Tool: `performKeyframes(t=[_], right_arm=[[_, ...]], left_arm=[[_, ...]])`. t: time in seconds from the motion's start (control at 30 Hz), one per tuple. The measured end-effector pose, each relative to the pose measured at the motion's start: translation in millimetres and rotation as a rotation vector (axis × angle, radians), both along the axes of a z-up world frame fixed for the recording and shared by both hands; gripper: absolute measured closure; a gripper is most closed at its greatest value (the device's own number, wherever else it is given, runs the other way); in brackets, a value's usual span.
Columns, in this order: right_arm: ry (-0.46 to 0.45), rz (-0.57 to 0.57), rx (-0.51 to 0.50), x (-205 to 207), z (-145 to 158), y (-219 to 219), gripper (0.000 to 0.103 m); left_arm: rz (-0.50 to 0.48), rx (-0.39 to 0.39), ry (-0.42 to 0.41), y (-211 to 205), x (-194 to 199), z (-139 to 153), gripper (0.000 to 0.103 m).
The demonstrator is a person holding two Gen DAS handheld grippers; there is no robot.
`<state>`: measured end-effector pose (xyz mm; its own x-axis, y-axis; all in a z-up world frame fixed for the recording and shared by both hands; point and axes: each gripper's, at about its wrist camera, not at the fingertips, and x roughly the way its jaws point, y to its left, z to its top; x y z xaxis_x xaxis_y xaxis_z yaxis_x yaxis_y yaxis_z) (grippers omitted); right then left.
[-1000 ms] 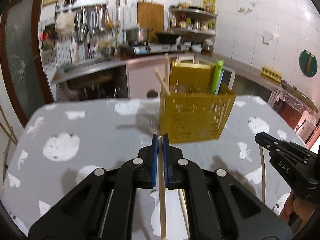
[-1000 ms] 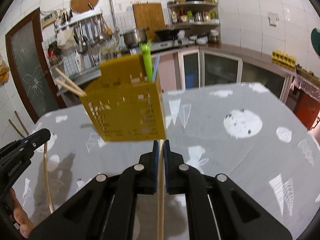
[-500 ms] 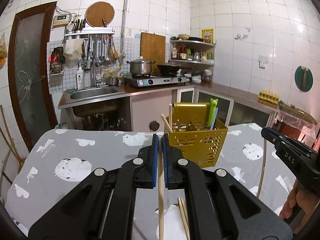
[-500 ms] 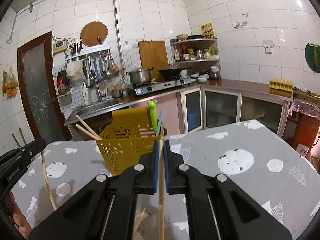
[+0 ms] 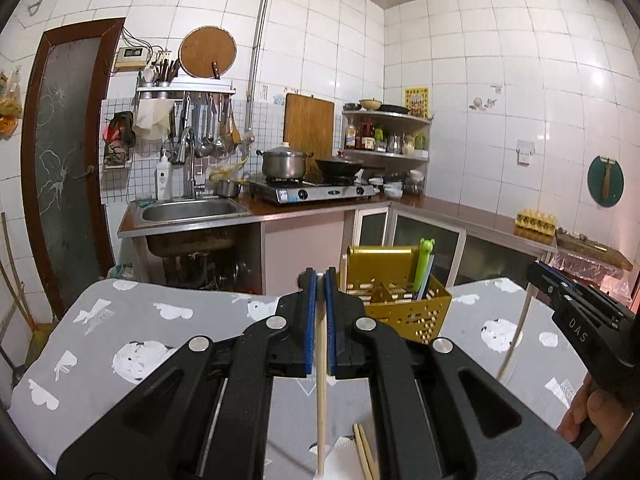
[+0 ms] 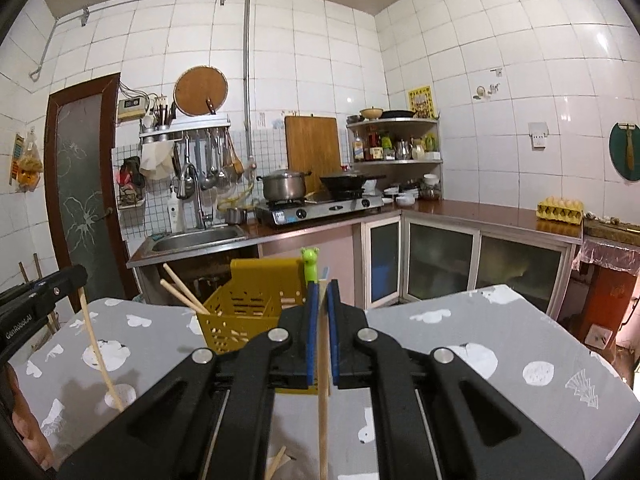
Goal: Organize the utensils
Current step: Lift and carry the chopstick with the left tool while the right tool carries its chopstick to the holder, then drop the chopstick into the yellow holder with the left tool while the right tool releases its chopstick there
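Observation:
A yellow perforated utensil basket (image 5: 404,308) (image 6: 240,312) stands on the grey patterned table, holding a green frog-topped utensil (image 5: 423,264) (image 6: 310,266) and chopsticks (image 6: 182,294). My left gripper (image 5: 320,280) is shut on a wooden chopstick (image 5: 321,412) that hangs down. My right gripper (image 6: 322,292) is shut on another wooden chopstick (image 6: 323,412); it also shows in the left wrist view (image 5: 540,276). Both are held well above the table, short of the basket. Loose chopsticks (image 5: 364,456) lie on the table below.
The table (image 5: 120,344) has a grey cloth with white shapes. Behind it are a sink counter (image 5: 192,212), a stove with pot (image 5: 284,164), cabinets and a dark door (image 5: 64,152). A white item (image 5: 344,452) lies under the loose chopsticks.
Both grippers have pulled back and risen away from the basket, which now looks smaller and farther. Each still holds its chopstick.

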<state>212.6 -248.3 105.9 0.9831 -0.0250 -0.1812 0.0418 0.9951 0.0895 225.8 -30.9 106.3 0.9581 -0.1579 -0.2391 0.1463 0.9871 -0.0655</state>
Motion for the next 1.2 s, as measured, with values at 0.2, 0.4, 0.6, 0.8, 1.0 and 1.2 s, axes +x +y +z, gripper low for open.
performKeyframes(t=[0.2,0.4,0.6,0.8,1.0,1.2], right_arm=[[-0.007,0.003,-0.006,7.5,6.4,0.9,0.098],[-0.004,0.011,-0.004,17.6,13.5,-0.5,0.098],[-0.019,0.014,-0.015,22.8,33.0,-1.4,0.098],[-0.079,0.018,-0.011,31.0,72.0,-5.9,0.098],[-0.14,0.028,-0.001,51.9,114.7,-6.6,0.098],[-0.149,0.046,0.013,81.7,125.4,-2.7,0.098]], left_arm=[[0.004,-0.019,-0.025,0.6,6.3,9.1,0.1],[-0.007,-0.025,-0.045,-5.4,16.5,21.5,0.1],[-0.028,-0.03,-0.078,-13.0,19.7,43.8,0.1],[-0.051,-0.047,-0.124,-20.1,28.2,78.5,0.1],[-0.037,-0.064,-0.21,-29.3,49.3,120.2,0.1],[-0.024,-0.073,-0.223,-38.8,95.9,124.4,0.1]])
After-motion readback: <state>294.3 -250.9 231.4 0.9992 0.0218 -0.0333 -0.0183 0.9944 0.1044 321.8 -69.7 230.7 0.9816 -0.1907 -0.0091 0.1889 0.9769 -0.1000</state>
